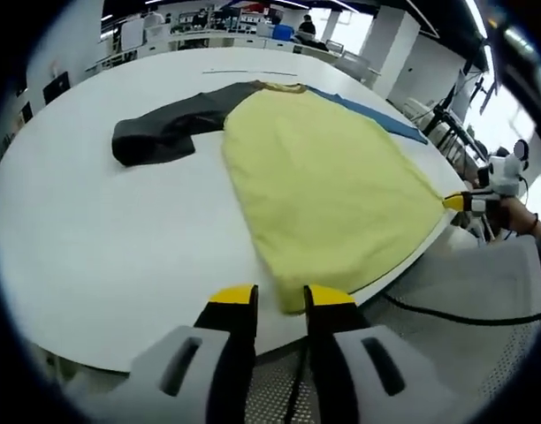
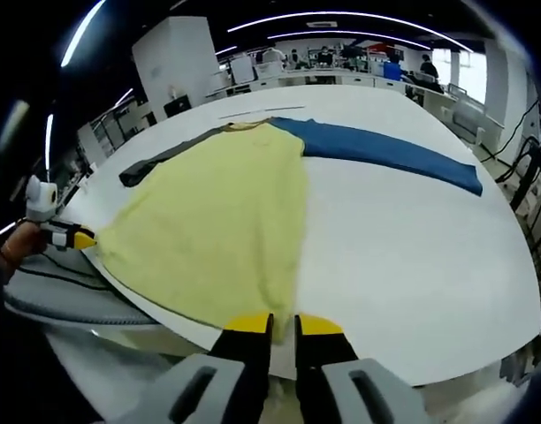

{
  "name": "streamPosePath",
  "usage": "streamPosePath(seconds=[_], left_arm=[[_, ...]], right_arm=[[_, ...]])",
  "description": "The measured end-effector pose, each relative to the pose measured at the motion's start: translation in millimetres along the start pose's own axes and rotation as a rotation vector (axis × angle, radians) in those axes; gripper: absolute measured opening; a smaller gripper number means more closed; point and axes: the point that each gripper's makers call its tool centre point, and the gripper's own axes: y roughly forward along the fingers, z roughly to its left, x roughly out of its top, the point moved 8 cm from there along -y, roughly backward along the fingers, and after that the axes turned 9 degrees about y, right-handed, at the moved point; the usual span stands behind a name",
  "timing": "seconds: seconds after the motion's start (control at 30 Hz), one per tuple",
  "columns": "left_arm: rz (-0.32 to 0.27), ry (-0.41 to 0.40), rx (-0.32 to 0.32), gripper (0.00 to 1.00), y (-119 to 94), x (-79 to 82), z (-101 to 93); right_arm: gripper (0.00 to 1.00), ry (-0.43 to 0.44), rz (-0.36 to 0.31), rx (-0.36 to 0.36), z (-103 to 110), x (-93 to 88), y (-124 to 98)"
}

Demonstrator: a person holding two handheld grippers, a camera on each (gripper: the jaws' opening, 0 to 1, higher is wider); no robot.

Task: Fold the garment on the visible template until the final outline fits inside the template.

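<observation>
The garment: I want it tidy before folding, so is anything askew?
Yes. The dark sleeve lies bunched and doubled back, while the blue sleeve lies straight. The yellow body reaches the table edge.

No legible text, label or number anywhere.

I count one garment [image 1: 328,190] ahead of my left hand-held gripper [image 1: 280,303], with one yellow body, one dark sleeve [image 1: 169,128] and one blue sleeve [image 2: 385,150]. One white desk [image 1: 102,238] carries it. Two hand-held grippers, the right [image 2: 283,325] included.
</observation>
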Motion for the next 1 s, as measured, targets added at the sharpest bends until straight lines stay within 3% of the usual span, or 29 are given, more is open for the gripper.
streamPosePath(seconds=[0.2, 0.4, 0.57, 0.63, 0.8, 1.0], left_arm=[[0.008, 0.017, -0.005, 0.13, 7.6, 1.0, -2.4], [0.022, 0.021, -0.018, 0.02, 10.1, 1.6, -6.3], [0.058, 0.054, -0.012, 0.02, 3.3, 1.5, -10.2], [0.098, 0.064, -0.004, 0.01, -0.8, 0.1, -10.5], [0.131, 0.001, 0.009, 0.01, -2.7, 2.3, -11.4], [0.157, 0.03, 0.022, 0.01, 2.5, 0.3, -13.2]], right_arm=[[0.04, 0.002, 0.007, -0.005, 0.6, 2.8, 2.9], [0.0, -0.013, 0.019, -0.015, 2.6, 2.2, 3.6], [0.0, -0.017, 0.02, -0.022, 3.5, 2.5, 3.3], [0.0, -0.005, 0.02, -0.024, 4.2, 3.9, 1.6], [0.0, 0.009, 0.033, -0.023, 6.3, 5.7, -1.9], [0.0, 0.04, 0.063, -0.03, 5.3, 1.9, 1.8]])
